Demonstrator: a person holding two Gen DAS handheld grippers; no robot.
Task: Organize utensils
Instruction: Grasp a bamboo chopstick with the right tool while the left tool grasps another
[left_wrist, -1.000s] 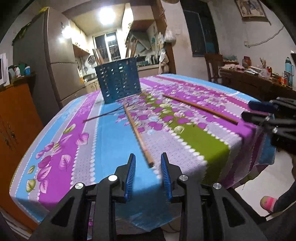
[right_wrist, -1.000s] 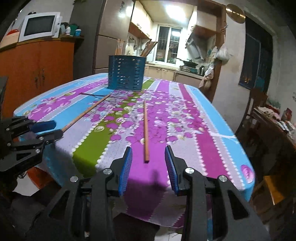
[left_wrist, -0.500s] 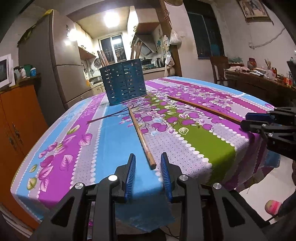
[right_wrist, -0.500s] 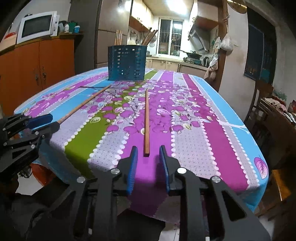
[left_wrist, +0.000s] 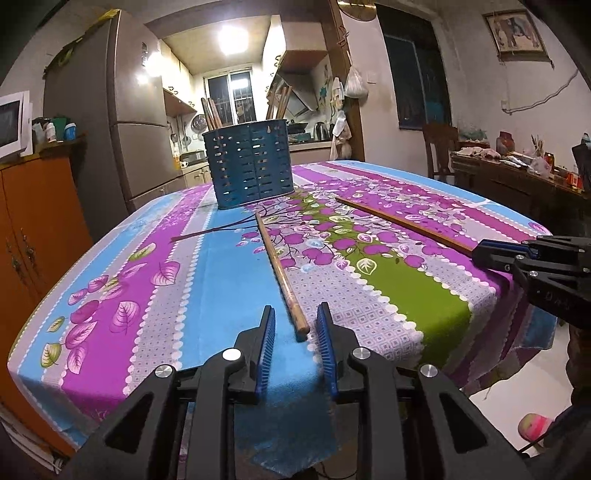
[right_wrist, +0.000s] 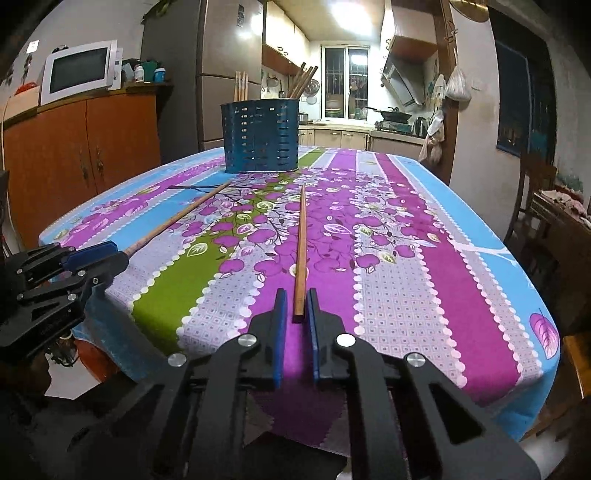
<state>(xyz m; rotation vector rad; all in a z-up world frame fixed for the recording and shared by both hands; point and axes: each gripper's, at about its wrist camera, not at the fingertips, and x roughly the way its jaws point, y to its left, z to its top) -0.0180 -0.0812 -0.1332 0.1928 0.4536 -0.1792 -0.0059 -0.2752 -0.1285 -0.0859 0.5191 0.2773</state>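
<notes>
The right gripper (right_wrist: 295, 308) has its blue pads closed against the near end of a square-section wooden chopstick (right_wrist: 301, 243); the view suggests the right-hand pad touches the wood, though a thin gap may remain on the left-hand side. That chopstick lies flat on the floral tablecloth (right_wrist: 406, 258) and points away toward the utensil holder (right_wrist: 260, 136). The left gripper (left_wrist: 295, 325) has its jaws closing, with the near end of a round wooden chopstick (left_wrist: 279, 266) between the pads; neither pad touches the wood yet, and clear cloth shows on both sides of it. This second chopstick also lies flat on the tablecloth, its far tip angled toward the holder. The two chopsticks are well apart at their near ends and converge toward their far ends. The blue perforated utensil holder stands upright near the far edge of the table and contains several wooden utensils (right_wrist: 303, 79) that project above its rim. A refrigerator (right_wrist: 214, 74) stands behind the table. An orange cabinet (right_wrist: 74, 147) beside it carries a white microwave oven (right_wrist: 79, 70).
</notes>
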